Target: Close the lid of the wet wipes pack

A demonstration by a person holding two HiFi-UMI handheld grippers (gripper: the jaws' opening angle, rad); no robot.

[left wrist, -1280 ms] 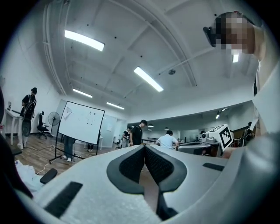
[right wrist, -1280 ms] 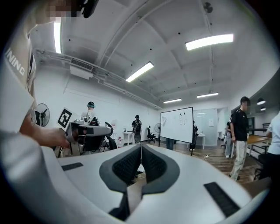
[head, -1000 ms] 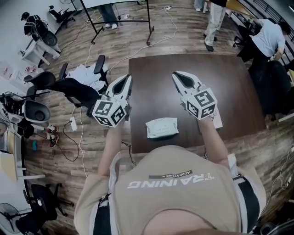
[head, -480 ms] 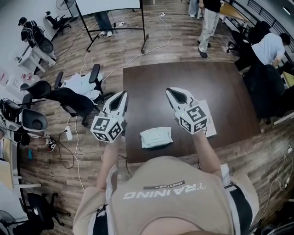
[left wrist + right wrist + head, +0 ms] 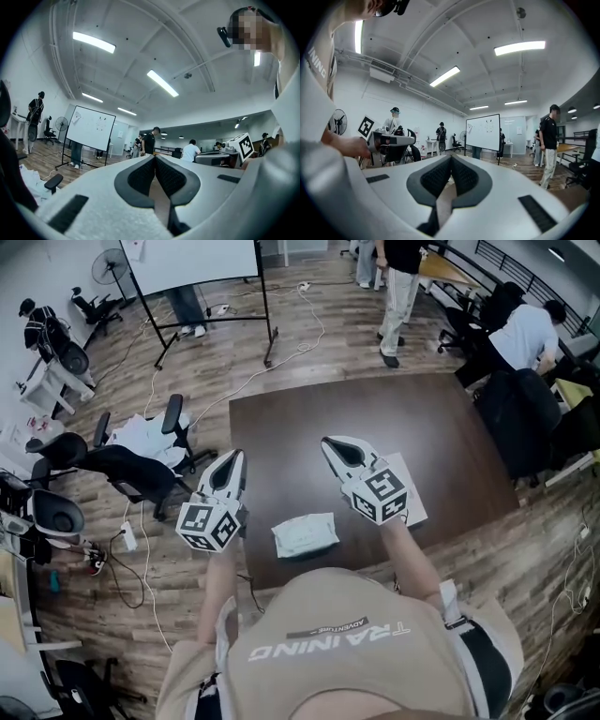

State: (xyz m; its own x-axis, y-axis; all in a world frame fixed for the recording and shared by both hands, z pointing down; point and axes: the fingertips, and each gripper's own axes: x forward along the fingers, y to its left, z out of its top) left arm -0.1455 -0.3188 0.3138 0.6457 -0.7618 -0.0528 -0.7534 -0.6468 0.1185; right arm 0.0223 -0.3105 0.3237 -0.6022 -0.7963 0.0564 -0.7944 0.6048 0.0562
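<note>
Both sets of fingers are pressed together, pinching nothing; the left gripper (image 5: pixel 236 457) and right gripper (image 5: pixel 330 442) hover above the tabletop (image 5: pixel 394 409). The wet wipes pack (image 5: pixel 305 534) lies behind and between the fingers. It looks flat, but it is too small to tell whether its lid is shut.

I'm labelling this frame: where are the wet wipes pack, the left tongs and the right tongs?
wet wipes pack (image 5: pixel 305 534), head view, middle of its top face.
left tongs (image 5: pixel 237 456), head view, between the shut tips.
right tongs (image 5: pixel 328 442), head view, between the shut tips.

dark table (image 5: pixel 422 418), wipes pack (image 5: pixel 305 534), paper sheet (image 5: pixel 415 505)
</note>
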